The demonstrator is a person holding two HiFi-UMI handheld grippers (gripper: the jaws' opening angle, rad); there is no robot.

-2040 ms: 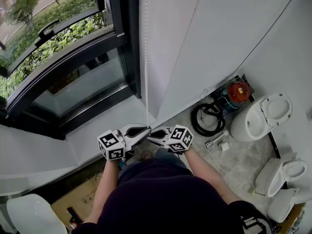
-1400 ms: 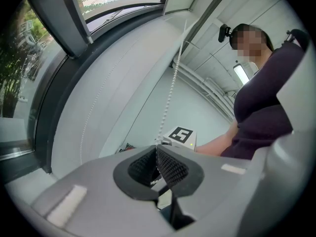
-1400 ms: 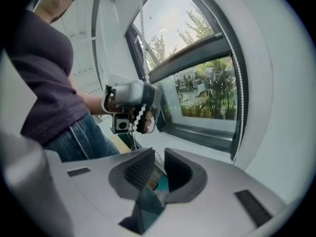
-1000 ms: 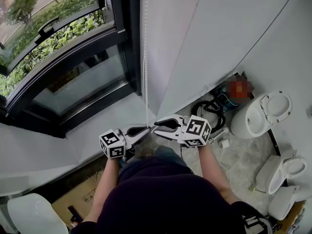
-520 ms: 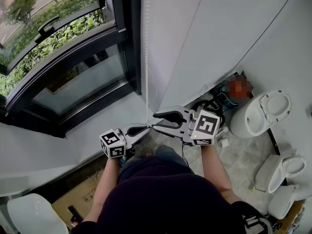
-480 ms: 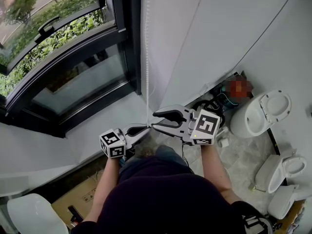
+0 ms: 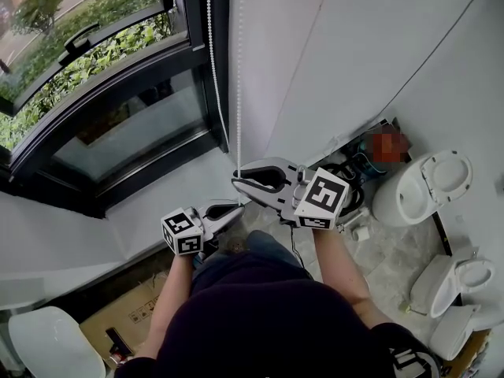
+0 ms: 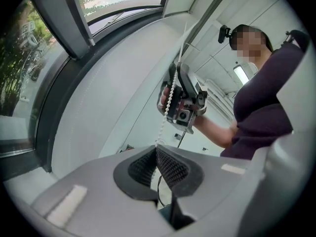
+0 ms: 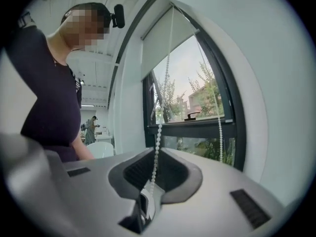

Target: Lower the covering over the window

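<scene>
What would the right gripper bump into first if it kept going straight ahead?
The bead chain hanging between the fingers of the right gripper; past that, probably the dark window frame, though depth is unclear.

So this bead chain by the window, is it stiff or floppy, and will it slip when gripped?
Probably floppy: the bead chain hangs as thin strands, one curving slackly. Likely light, being so fine. The left gripper is shut on it, and its beads should catch on the ribbed pads, so slipping seems unlikely.

Black-framed window (image 7: 118,128) facing green foliage (image 7: 87,53); white walls (image 7: 354,46); grey stone floor (image 7: 394,250) holding white toilets (image 7: 421,187); daylight throughout.
</scene>
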